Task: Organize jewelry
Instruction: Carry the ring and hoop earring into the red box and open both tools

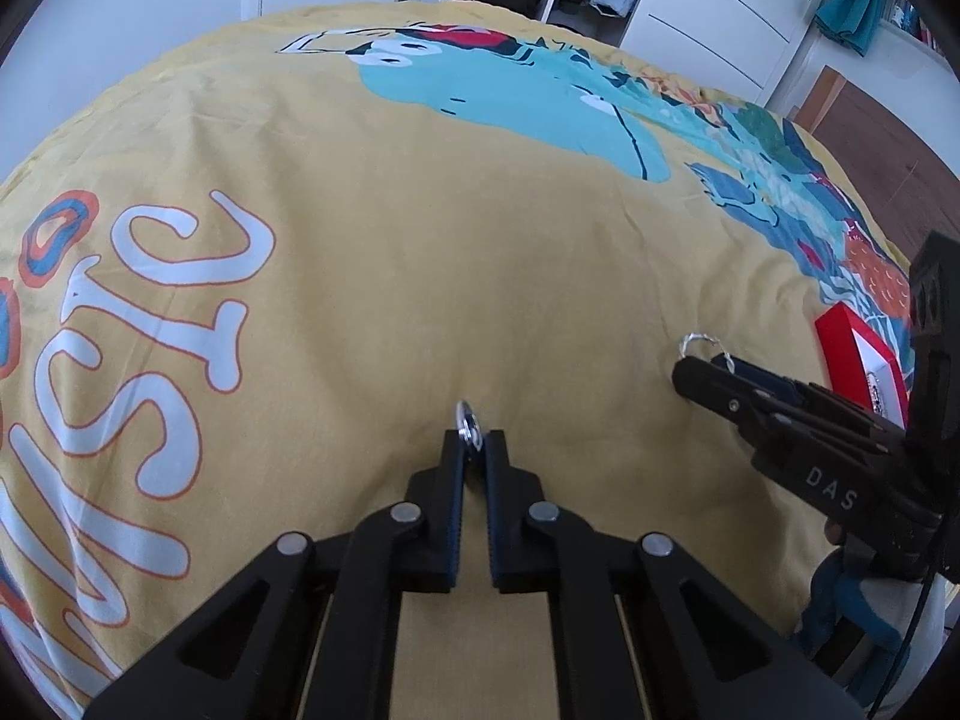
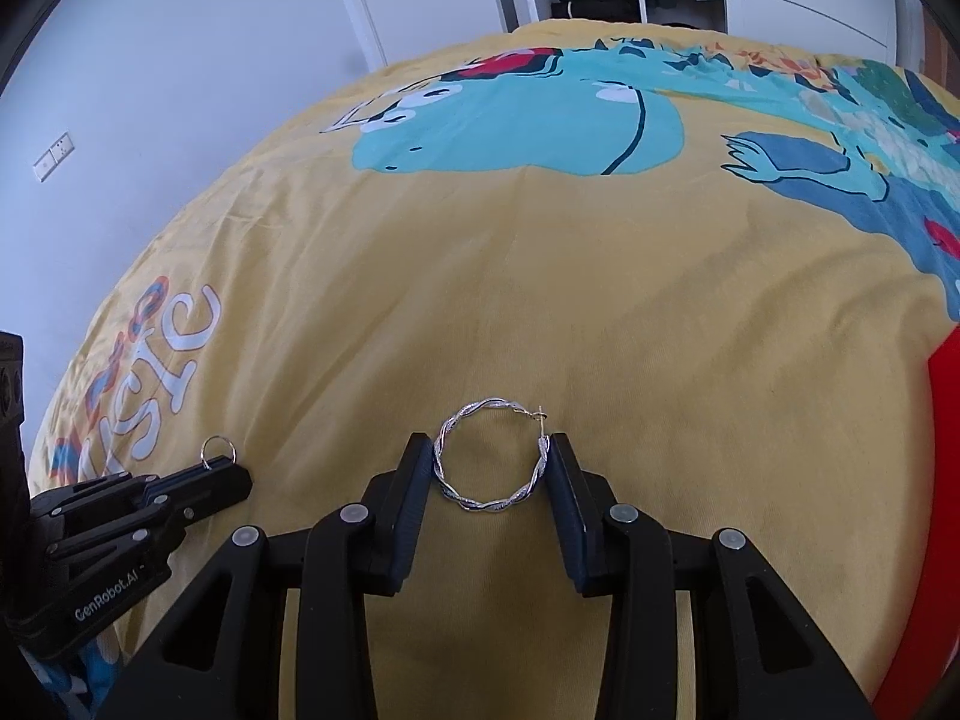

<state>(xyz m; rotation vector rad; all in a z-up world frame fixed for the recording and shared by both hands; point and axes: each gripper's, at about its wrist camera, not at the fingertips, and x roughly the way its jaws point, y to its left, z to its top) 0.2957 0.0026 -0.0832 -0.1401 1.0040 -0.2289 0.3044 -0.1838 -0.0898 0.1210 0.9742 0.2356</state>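
Observation:
My left gripper is shut on a small silver ring, held edge-on between its tips above the yellow bedspread. It also shows in the right wrist view, with the ring sticking out of its tip. My right gripper is shut on a twisted silver hoop earring, its fingers pressing the hoop's two sides. In the left wrist view the right gripper holds the hoop earring near a red jewelry box.
The yellow bedspread with a printed cartoon and white lettering covers the whole work area. The red box edge shows at far right in the right wrist view. White wardrobes and a door stand behind the bed.

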